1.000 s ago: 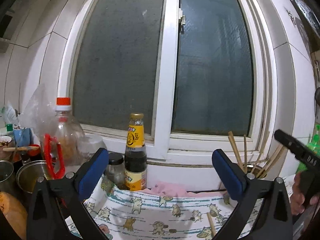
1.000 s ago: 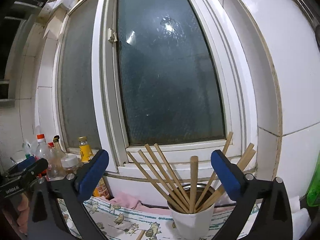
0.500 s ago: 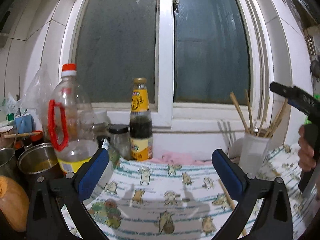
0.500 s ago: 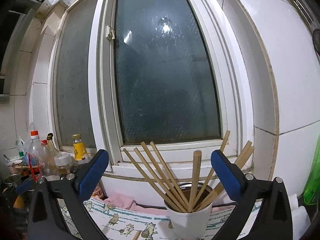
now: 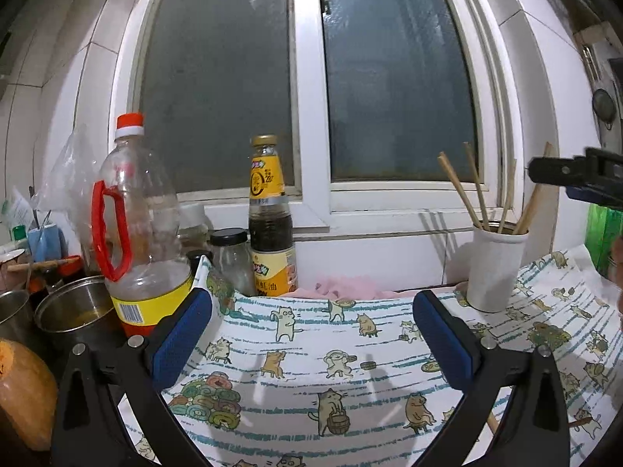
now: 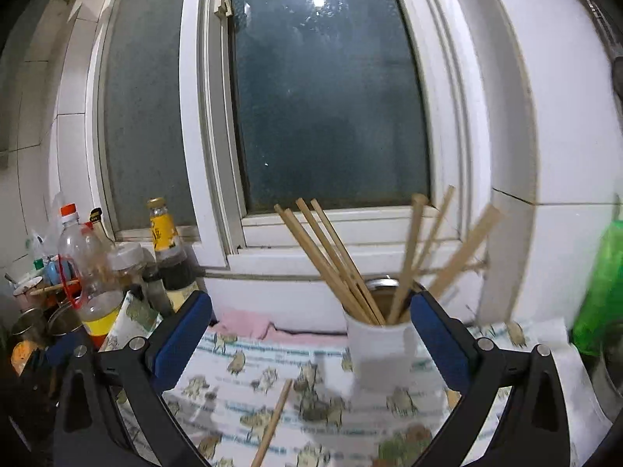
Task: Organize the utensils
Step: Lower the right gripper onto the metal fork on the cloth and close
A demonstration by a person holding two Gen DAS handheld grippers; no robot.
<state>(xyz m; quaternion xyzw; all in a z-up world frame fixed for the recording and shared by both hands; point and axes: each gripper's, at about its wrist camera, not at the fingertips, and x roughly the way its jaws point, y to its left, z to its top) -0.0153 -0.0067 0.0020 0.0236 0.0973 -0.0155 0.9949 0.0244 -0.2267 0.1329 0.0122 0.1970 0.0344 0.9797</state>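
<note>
A white cup holding several wooden chopsticks stands on a cat-print cloth below the window. It also shows at the right of the left wrist view. One loose chopstick lies on the cloth in front of the cup. My right gripper is open and empty, just in front of the cup; its body shows in the left wrist view. My left gripper is open and empty over the cloth, left of the cup.
At the left stand an oil bottle with a red handle, a yellow-labelled sauce bottle, a glass jar and steel pots. A pink rag lies by the sill. A green bottle stands at the right.
Both grippers have tilted downward, so the cloth now fills more of each view. The right view has moved nearer the cup and a loose chopstick has come into sight.
</note>
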